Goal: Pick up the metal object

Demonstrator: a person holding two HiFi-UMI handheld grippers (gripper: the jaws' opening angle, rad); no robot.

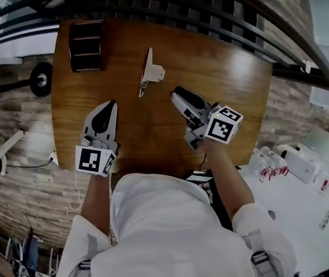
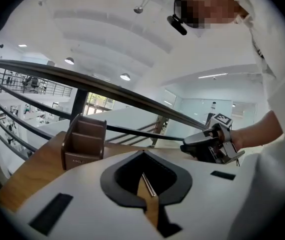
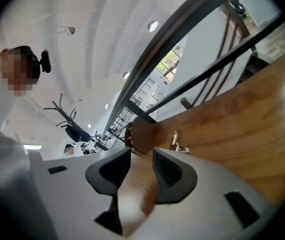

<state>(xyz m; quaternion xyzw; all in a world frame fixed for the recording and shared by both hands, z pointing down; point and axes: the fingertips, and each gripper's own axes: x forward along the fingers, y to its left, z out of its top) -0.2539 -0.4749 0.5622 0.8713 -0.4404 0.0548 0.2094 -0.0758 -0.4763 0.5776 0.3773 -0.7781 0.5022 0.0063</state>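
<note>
The metal object [image 1: 150,71], a pale angled bracket with a long thin blade, lies on the wooden table [image 1: 228,91] near its middle. My right gripper [image 1: 176,94] hovers just right of and nearer than it, jaws open with only table showing between them. In the right gripper view the bracket [image 3: 175,140] is small and ahead, just right of the gap between the jaws [image 3: 142,154]. My left gripper [image 1: 111,104] sits to the lower left of the bracket, its tips together and holding nothing. The left gripper view shows its dark pads [image 2: 127,176] meeting at the tip.
A brown tiered organizer [image 1: 86,45] stands at the table's far left corner, also seen as the brown organizer [image 2: 85,141] from the left gripper. Dark railings [image 1: 210,10] run past the far edge. A white counter [image 1: 303,201] with small items is at the right.
</note>
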